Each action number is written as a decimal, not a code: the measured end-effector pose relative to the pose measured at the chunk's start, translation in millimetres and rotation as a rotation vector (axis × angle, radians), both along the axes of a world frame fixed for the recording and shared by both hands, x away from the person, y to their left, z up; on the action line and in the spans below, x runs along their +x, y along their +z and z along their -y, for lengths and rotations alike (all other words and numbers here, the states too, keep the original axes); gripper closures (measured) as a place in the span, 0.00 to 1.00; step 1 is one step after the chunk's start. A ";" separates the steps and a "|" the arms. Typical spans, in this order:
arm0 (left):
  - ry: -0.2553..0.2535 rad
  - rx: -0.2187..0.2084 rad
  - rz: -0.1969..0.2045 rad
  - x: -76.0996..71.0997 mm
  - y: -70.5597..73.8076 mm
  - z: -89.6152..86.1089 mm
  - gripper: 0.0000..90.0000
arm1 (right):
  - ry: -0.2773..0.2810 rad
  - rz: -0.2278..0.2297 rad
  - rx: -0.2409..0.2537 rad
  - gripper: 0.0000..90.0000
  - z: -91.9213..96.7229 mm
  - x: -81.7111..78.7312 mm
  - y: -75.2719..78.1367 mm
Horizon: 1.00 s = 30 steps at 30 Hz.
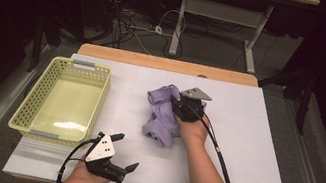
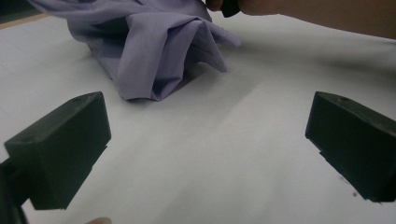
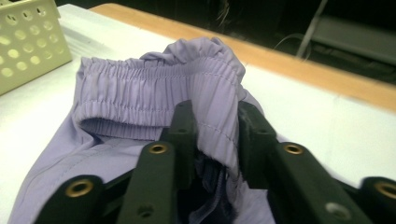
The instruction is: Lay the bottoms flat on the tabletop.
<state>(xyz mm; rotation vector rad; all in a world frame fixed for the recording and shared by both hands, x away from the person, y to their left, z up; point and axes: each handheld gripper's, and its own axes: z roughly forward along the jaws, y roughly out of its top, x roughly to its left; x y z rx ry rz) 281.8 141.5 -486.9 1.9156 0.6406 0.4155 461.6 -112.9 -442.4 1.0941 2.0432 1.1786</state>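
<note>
- Your right gripper (image 1: 187, 107) sits on the lilac garment (image 1: 162, 117) near the middle of the white table (image 1: 251, 153); in the right gripper view its jaws stand narrow with the garment's gathered elastic waistband (image 3: 159, 88) bunched between them, the fabric pinched.
- The garment lies crumpled on the table, right of the basket and apart from it.
- Your left gripper (image 1: 122, 153) rests near the table's front edge, just beside the front corner of the yellow basket (image 1: 28, 108); its jaws stand wide apart with only bare tabletop between them.
- In the left gripper view the garment (image 2: 154, 51) lies ahead of those jaws, untouched by them.
</note>
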 end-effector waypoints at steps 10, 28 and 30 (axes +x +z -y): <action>0.002 0.013 0.004 -0.2 0.0 1.2 0.00 | 0.004 0.056 0.046 0.55 27.4 -43.3 29.3; 0.016 0.018 0.002 -0.2 0.2 1.8 0.00 | -0.002 -0.001 0.049 0.36 109.7 -157.9 -17.2; 0.016 0.016 -0.001 0.1 0.3 1.7 0.00 | -0.004 -0.004 0.050 0.35 111.6 -161.4 -20.2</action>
